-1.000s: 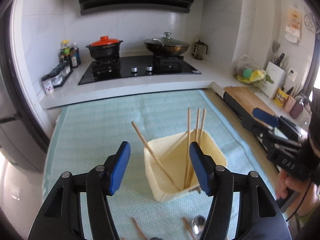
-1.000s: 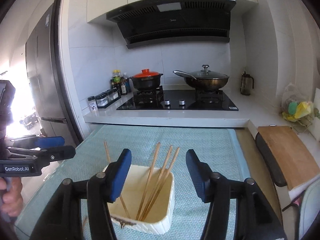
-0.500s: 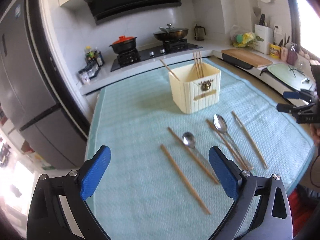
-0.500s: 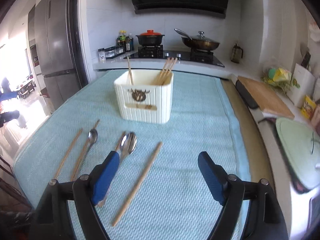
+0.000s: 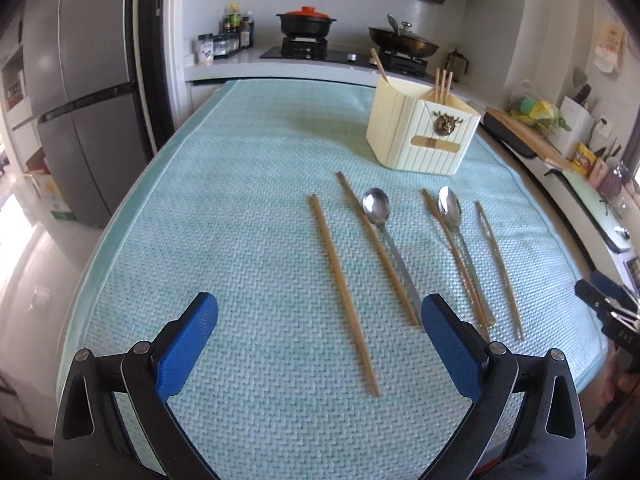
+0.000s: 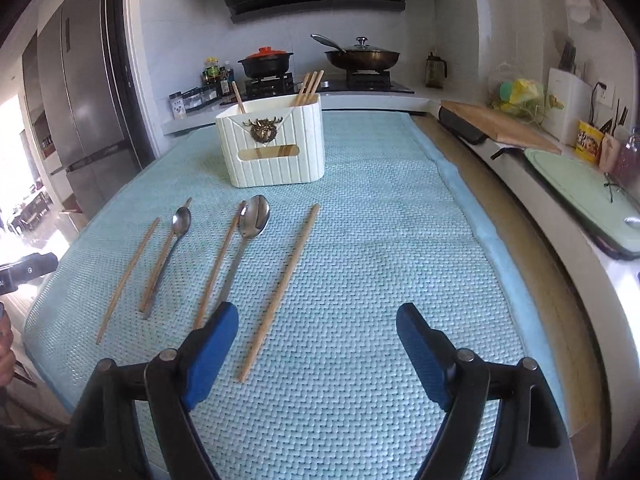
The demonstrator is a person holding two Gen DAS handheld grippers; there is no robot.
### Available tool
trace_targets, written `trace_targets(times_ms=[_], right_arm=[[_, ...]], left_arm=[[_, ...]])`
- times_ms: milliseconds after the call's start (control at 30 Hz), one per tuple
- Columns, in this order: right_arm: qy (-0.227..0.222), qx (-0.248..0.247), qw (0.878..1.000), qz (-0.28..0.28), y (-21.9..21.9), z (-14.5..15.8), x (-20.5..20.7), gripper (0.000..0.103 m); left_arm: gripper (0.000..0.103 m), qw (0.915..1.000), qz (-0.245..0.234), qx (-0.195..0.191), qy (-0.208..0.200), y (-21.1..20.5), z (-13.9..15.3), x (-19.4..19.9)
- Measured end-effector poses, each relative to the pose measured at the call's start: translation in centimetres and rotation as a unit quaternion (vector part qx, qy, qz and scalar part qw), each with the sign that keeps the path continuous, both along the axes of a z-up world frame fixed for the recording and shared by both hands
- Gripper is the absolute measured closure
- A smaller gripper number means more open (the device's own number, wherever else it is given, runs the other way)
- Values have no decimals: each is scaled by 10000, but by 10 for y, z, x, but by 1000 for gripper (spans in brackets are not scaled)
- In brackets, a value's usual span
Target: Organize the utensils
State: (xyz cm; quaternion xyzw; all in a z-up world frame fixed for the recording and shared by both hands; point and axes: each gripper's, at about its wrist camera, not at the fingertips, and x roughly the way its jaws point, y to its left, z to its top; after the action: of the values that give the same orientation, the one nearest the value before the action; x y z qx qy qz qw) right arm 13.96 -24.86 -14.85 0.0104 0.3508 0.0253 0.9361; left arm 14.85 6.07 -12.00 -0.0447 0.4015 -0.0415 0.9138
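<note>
Both tongs wide open, nothing held: left tongs (image 5: 320, 344), right tongs (image 6: 316, 350), hovering above near end of teal mat (image 5: 224, 240) on tabletop.

Task things ahead: four loose chopsticks and two spoons in a row on mat. Cream holder (image 6: 274, 144) farther ahead, four chopsticks standing inside.

Likely step: pick next loose piece. Left tongs best aimed at chopstick (image 5: 342, 292) lying between its fingers; right tongs at chopstick (image 6: 280, 290) just left of centre. Close across thin shaft near middle, lift level, tip into holder.

In the way: spoon (image 5: 386, 240) touching neighbouring chopstick, risk of dragging both. Spoon (image 6: 250, 232) close beside another chopstick. Stove pots, cutting board well beyond, no obstruction.
</note>
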Motion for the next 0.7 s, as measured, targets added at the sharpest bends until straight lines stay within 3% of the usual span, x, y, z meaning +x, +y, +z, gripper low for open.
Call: trace_targets(times_ms=[200,367,500,700], right_arm=[[-322,118,9994,-32,-1,3,-7,18],[-380,226,9990,119,-2,-2,-6,16],[-312,170,9992,186,0,-4,-4,15],[-444,133,9984,322,7,-2,-8,9]], left_arm=[[1,9998,81,-183,8,-1,-16,-2],[2,9983,331,-230,-430,3,-22,-14],[2,9981,340,-331,-399,5,-24,-14],[2,9996,111,-83,-250,-1,-27,-11]])
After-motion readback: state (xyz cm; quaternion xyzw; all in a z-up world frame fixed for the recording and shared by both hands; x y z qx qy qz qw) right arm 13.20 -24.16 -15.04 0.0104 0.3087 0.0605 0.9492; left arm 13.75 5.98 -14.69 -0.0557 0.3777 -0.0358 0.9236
